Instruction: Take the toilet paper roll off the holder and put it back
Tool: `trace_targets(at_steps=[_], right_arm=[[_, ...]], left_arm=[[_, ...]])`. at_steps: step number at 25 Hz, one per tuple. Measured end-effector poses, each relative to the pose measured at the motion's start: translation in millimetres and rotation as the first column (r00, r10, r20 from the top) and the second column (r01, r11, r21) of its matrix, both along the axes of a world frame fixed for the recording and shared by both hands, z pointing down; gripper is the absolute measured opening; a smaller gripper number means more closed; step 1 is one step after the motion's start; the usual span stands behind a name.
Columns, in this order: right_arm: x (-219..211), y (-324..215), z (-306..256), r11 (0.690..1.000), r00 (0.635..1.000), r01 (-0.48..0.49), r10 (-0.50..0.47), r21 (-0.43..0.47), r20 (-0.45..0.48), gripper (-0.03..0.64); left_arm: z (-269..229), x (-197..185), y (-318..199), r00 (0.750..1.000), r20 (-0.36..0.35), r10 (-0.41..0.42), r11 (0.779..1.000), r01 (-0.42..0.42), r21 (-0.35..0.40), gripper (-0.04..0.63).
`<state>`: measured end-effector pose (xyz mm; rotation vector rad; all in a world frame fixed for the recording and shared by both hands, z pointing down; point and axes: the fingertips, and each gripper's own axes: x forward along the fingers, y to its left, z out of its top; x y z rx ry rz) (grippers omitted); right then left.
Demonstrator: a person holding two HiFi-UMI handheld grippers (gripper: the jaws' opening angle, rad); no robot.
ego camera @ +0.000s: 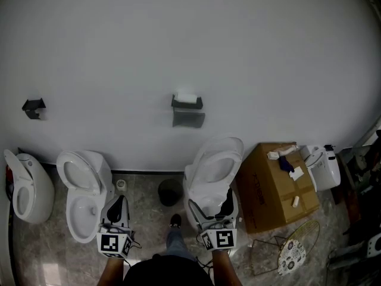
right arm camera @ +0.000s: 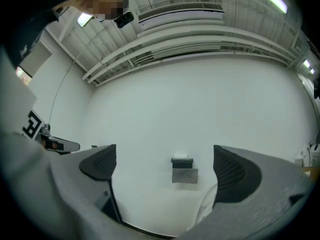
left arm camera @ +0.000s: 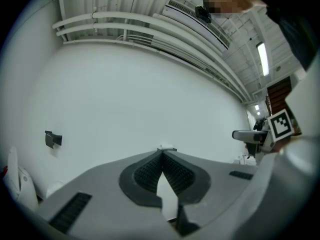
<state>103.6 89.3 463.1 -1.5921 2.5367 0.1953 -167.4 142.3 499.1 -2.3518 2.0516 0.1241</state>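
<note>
Empty left hand-held gripper [left arm camera: 162, 153], jaws pressed together; toilet paper roll [left arm camera: 166, 147] on wall [left arm camera: 125, 99] beyond tips.

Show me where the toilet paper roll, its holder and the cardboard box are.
toilet paper roll [ego camera: 186, 97], head view, on its white top.
holder [ego camera: 188, 105], head view, on its dark front edge under the roll.
cardboard box [ego camera: 266, 186], head view, on its bare top face.

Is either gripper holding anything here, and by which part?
Nothing is held: left gripper shut and empty, right gripper open, toilet paper roll on the wall holder.
</note>
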Motion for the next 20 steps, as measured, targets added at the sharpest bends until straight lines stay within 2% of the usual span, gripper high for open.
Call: trace_targets(at_steps=[12,20], right_arm=[[-11,-107,-8,1.000,1.000,0.003,-0.003,0.019,0.010,0.581],[3,-185,-19,0.999,1.000,-0.018,0.018,0.032,0.011,0.581]], left_arm=[[-16,-8,-96,1.000,-0.002,-0.029,1.000,0.029,0.007,0.003],[-15,-1,-173,0.999,-0.038,-0.038,0.999,0.038,0.014,0.003]])
